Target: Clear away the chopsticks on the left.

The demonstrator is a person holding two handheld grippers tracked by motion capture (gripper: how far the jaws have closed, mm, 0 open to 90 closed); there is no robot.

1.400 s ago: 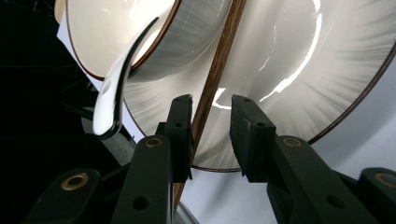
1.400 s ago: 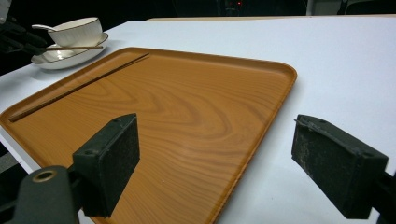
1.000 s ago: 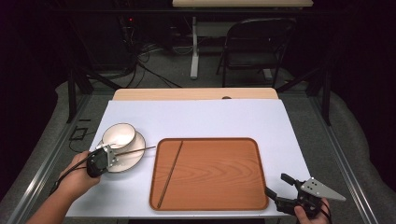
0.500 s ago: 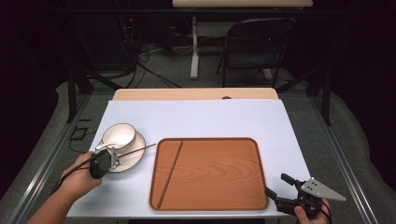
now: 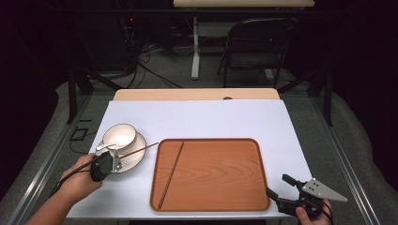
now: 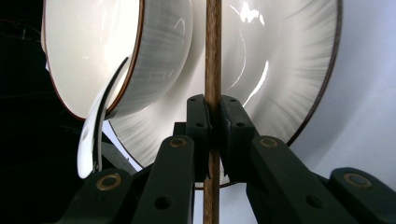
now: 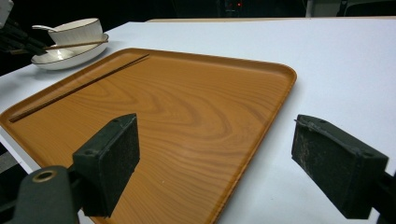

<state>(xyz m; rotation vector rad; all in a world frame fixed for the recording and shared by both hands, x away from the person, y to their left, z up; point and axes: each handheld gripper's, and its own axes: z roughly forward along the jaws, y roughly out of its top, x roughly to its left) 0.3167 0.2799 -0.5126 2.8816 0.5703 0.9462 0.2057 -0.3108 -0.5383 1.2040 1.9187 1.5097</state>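
Note:
A white bowl [image 5: 119, 136] with a white spoon [image 6: 95, 135] in it sits on a white plate [image 5: 135, 157] at the table's left. A dark wooden chopstick [image 5: 141, 150] lies across the plate, and my left gripper [image 5: 112, 161] is shut on its near end; the pads [image 6: 198, 119] pinch the stick [image 6: 213, 70] after the jaws have just been closing. A second chopstick [image 5: 171, 173] lies along the left side of the wooden tray [image 5: 211, 204]. My right gripper [image 5: 280, 191] stands open at the tray's near right corner, its pads [image 7: 109, 163] wide apart with nothing between them.
The tray's rim [image 7: 261, 121] lies right ahead of the right gripper. White table cover [image 5: 202, 117] stretches behind the tray. A folding chair [image 5: 256, 47] and a table leg [image 5: 195, 47] stand beyond the far edge. The table's left edge is close to the plate.
The left gripper's jaws have closed on the chopstick over the plate. The left hand shifted only slightly. The right gripper has not moved.

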